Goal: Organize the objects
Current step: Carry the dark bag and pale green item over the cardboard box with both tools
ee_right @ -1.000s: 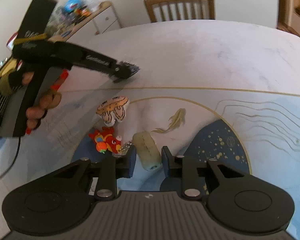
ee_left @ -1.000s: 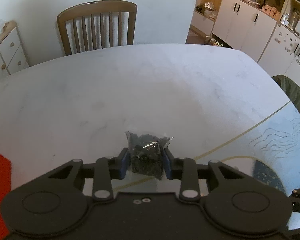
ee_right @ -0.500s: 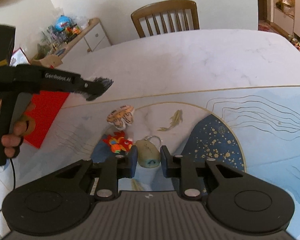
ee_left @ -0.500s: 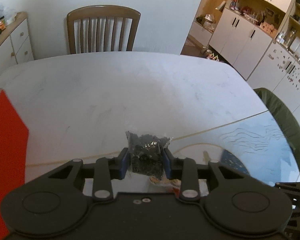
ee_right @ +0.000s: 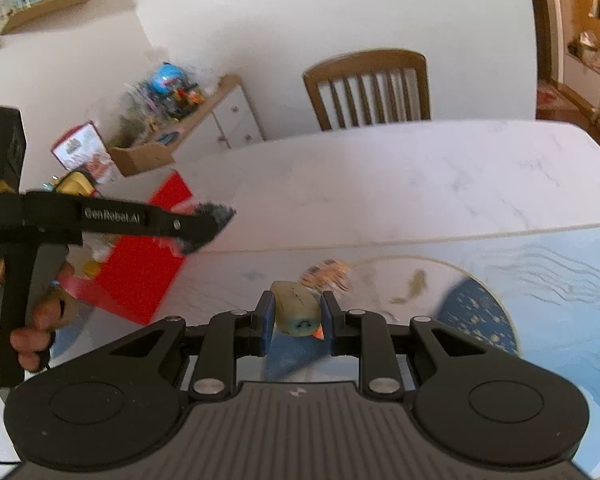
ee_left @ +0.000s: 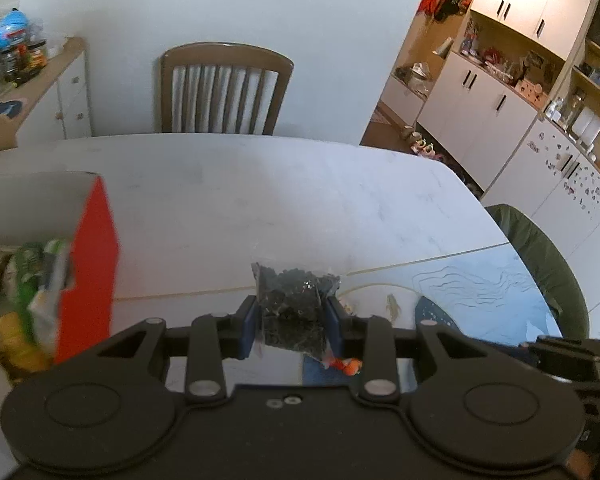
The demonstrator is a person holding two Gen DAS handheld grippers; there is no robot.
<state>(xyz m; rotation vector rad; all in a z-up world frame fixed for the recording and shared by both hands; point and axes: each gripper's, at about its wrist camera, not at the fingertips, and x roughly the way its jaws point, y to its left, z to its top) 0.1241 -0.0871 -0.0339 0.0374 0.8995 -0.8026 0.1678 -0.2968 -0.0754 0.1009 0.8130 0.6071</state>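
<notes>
We see clear bag of black beads upright, pinched between left gripper fingers, off counter. Pale yellow-green plush, small face on near end, clamped in right gripper. Red box open, packets inside, at counter's left.

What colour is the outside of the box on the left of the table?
Bright red. The box shows best in the right wrist view.

Table: white marble top.
On it: red box, blue mat, striped toy.
</notes>
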